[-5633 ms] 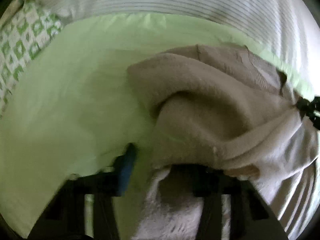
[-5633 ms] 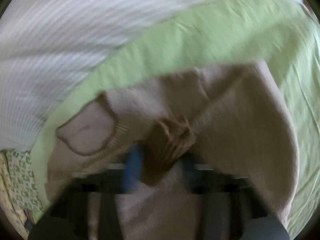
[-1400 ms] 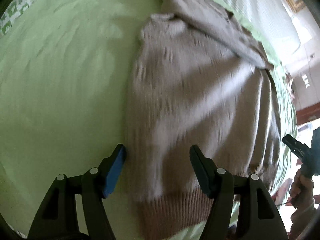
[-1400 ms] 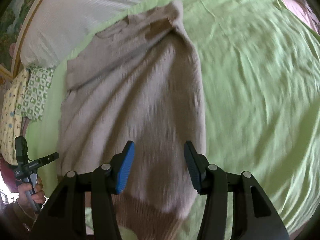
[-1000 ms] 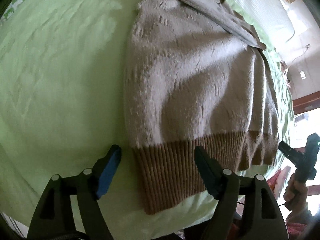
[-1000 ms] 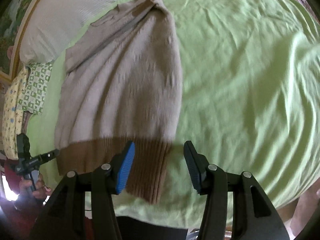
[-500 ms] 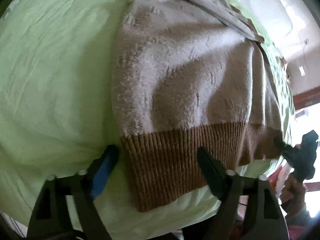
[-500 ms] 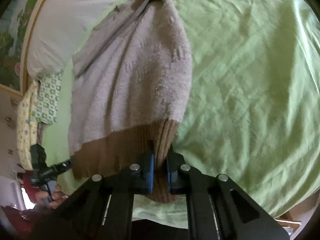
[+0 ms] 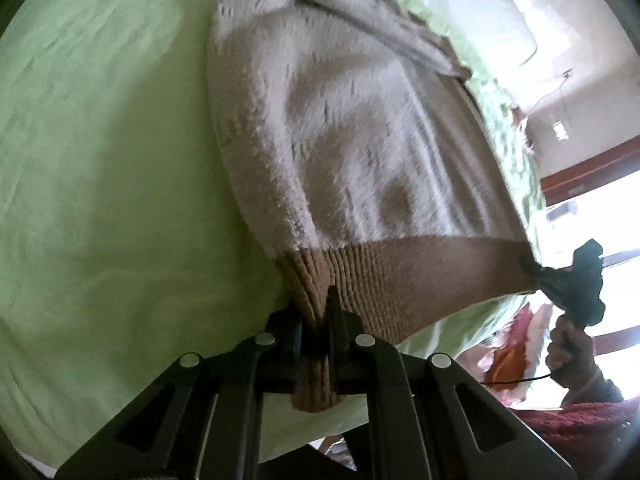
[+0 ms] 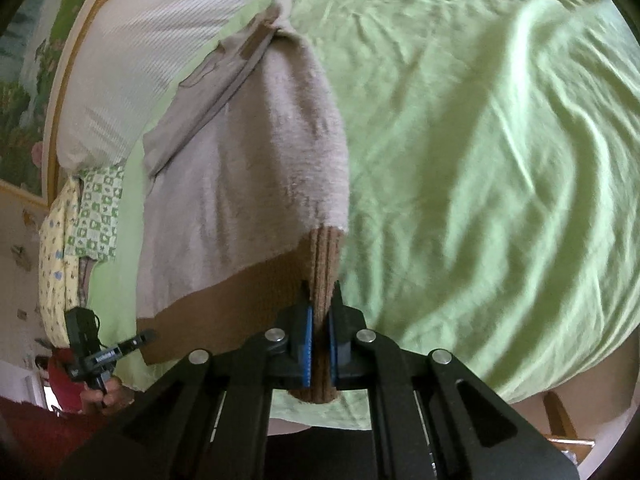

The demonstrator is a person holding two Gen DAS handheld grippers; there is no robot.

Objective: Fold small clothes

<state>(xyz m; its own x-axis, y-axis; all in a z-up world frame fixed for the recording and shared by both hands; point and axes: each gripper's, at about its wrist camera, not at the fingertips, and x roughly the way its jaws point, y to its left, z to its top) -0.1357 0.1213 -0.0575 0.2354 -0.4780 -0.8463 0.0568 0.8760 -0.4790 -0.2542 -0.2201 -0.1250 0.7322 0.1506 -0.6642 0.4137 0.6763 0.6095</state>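
A fuzzy beige knitted sweater with a darker brown ribbed hem lies spread on a green sheet, running from the top centre of the left view down to its lower middle. Its hem is bunched and lifted at both near corners. In the right view the sweater fills the left centre, sleeves folded across near the top.

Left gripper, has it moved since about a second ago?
Yes. The left gripper has closed in on the sweater lying on the green sheet; its fingers, open before, now pinch the brown hem.
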